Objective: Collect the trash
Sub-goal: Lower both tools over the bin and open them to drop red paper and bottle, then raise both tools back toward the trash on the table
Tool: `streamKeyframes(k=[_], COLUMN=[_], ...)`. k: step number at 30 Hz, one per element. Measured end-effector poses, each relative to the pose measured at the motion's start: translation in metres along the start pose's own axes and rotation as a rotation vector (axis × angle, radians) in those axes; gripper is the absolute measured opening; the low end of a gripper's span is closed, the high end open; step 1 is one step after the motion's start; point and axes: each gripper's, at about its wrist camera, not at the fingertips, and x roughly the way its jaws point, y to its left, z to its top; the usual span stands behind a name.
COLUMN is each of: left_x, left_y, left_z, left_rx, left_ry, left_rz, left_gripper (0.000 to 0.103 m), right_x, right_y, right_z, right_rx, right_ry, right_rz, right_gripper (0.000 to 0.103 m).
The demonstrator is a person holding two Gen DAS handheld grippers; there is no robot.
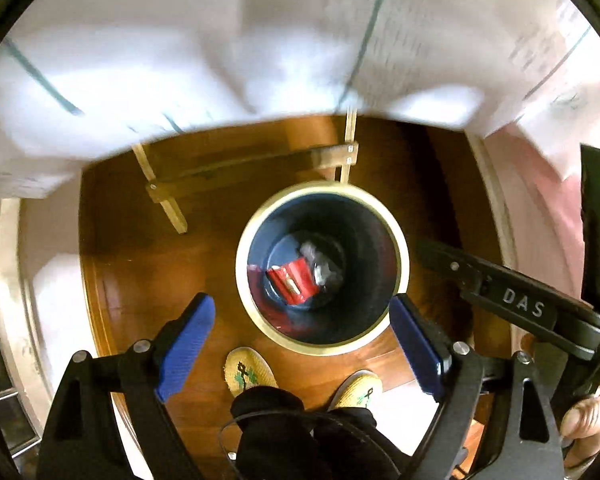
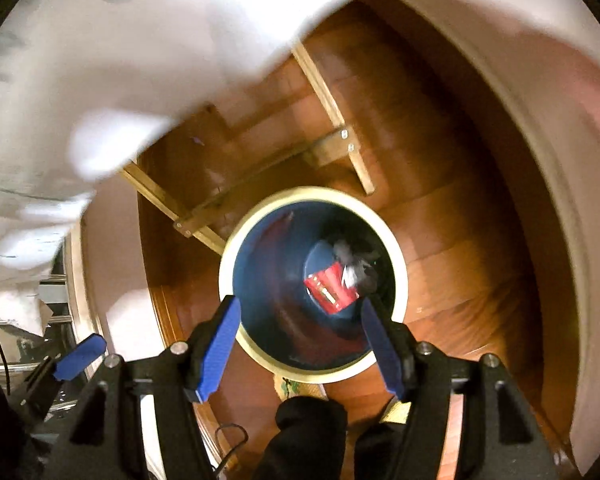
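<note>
A round bin with a cream rim [image 1: 400, 264] and dark blue inside stands on the wooden floor below both grippers. In it lie a red wrapper [image 1: 294, 282] and crumpled grey-white trash [image 1: 320, 264]. My left gripper [image 1: 300, 344] is open and empty, held above the bin's near rim. In the right wrist view the bin's rim [image 2: 226, 256] holds the same red wrapper [image 2: 332, 286] and grey trash [image 2: 350, 258]. My right gripper [image 2: 302, 346] is open and empty above the bin. Its black body [image 1: 512, 300] shows at the right of the left wrist view.
A white cloth-covered table [image 1: 220, 60] hangs over the far side, with wooden legs and a crossbar [image 1: 236, 172] behind the bin. The person's two feet in yellow slippers [image 1: 250, 372] stand just in front of the bin. A curved pale wall [image 2: 540, 160] is to the right.
</note>
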Motion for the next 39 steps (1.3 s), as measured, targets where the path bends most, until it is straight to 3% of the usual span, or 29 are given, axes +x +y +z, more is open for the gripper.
streamKeyframes(k=[6, 13, 24, 31, 39], left_x=[-0.077, -0.194, -0.355, -0.413, -0.428], left_y=[-0.001, -0.001, 0.004, -0.004, 0.004], left_z=[-0.002, -0.006, 0.007, 0.026, 0.071], left_rx=[-0.044, -0.067, -0.11, -0.096, -0.111], left_ry=[-0.051, -0.129, -0.353, -0.459, -0.497], left_rz=[0.0, -0.004, 0.063, 0.108, 0.106], left_gripper=[0.088, 0.088, 0.088, 0.088, 0.088], right_x=[-0.069, -0.181, -0.317, -0.365, -0.381], right_y=[0.014, 0.043, 0.103, 0.137, 0.178], right_z=[0.0, -0.006, -0.008, 0.013, 0.06], right_rx=[-0.018, -0.099, -0.284, -0.352, -0.391], right_ry=[-0.033, -0.105, -0.285, -0.402, -0.472], right_rz=[0.0, 0.026, 0.137, 0.194, 0.181], right_gripper=[0.063, 0.063, 0.063, 0.063, 0.063])
